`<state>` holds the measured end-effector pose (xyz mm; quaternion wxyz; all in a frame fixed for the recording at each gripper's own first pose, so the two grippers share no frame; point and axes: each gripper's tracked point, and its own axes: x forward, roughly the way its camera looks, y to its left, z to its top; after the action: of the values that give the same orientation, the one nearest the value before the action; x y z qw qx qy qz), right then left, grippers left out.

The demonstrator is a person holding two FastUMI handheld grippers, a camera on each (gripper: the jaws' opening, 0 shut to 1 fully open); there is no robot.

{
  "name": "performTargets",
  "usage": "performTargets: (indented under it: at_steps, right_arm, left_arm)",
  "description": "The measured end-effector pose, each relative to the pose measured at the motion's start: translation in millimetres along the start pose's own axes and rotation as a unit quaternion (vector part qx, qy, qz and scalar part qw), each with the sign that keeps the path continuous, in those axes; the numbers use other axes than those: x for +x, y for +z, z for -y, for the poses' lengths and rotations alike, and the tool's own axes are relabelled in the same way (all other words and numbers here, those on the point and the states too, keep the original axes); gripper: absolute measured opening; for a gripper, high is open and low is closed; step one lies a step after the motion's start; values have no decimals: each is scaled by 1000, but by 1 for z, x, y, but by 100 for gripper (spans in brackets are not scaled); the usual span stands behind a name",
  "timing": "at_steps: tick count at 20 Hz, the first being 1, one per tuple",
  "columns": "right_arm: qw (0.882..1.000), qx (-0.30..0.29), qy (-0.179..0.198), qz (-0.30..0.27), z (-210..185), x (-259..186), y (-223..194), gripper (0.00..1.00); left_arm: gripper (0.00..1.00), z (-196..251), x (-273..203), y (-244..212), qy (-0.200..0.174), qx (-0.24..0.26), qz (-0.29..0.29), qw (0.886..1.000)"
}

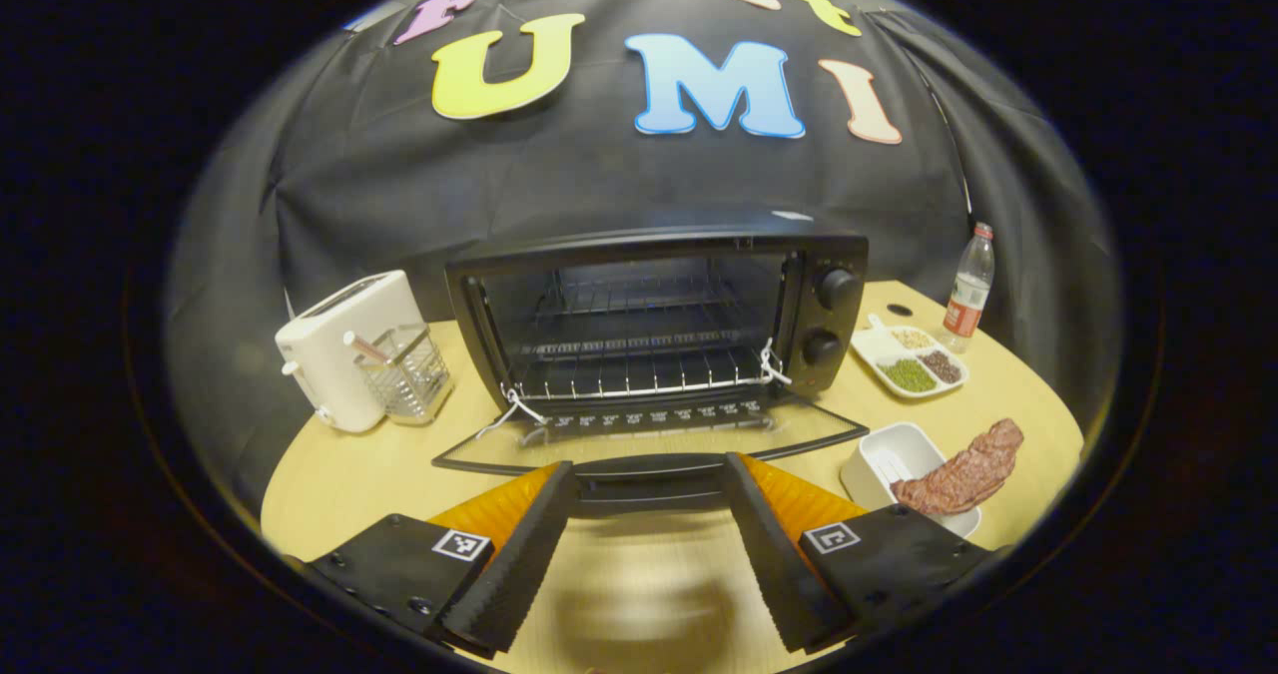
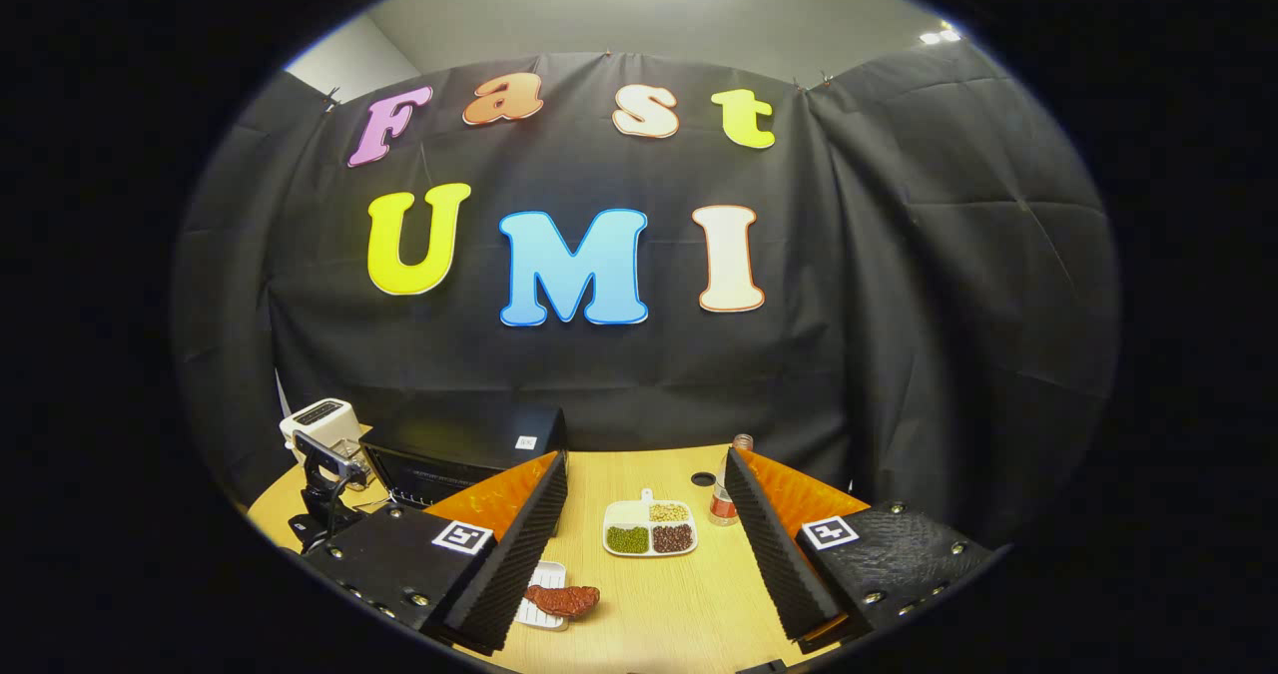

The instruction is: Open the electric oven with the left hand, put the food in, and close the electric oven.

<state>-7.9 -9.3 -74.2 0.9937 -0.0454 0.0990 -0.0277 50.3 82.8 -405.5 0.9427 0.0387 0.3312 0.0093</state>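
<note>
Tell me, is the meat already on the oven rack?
No, the meat lies on the white dish right of the open oven.

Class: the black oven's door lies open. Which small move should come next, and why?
Probably the right gripper, open and empty, should drop toward the reddish-brown slab of meat on the white rectangular dish: the black electric oven stands open, rack bare.

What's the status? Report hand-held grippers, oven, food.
Left hand-held gripper open, at the door handle. Right hand-held gripper open, empty. Electric oven door down. Meat on white dish, path clear.
</note>
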Motion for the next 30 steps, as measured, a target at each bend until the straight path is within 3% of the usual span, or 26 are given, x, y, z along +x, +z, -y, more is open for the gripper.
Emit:
performTargets:
  at_steps: [4,8,12,17,23,27,28,29,30]
  right_arm:
    - [1000,-23,12,-18,-15,-2,-17,97]
    - [998,-47,31,-41,-33,-4,-39,96]
    - [992,-29,70,-97,-52,1,-83,96]
    - [973,74,97,-198,-53,20,-159,96]
    - [917,213,152,-301,-65,53,-240,96]
    - [874,282,180,-351,-74,69,-278,95]
    - [865,296,188,-360,-75,70,-285,95]
    - [856,308,194,-367,-75,73,-291,95]
    - [847,319,199,-376,-77,75,-297,89]
  left_arm:
    - [98,0,4,-25,-5,5,-27,1000]
    - [100,-10,-3,-19,-8,1,-19,1000]
    - [96,-31,-44,24,-14,-30,35,999]
    - [100,-47,-112,115,-24,-42,135,990]
    - [99,-58,-190,199,-14,-52,222,974]
    - [93,-60,-222,226,7,-60,245,968]
    - [100,-61,-224,226,17,-53,243,968]
    - [100,-60,-225,227,26,-45,241,969]
    - [100,-57,-226,226,34,-38,239,970]
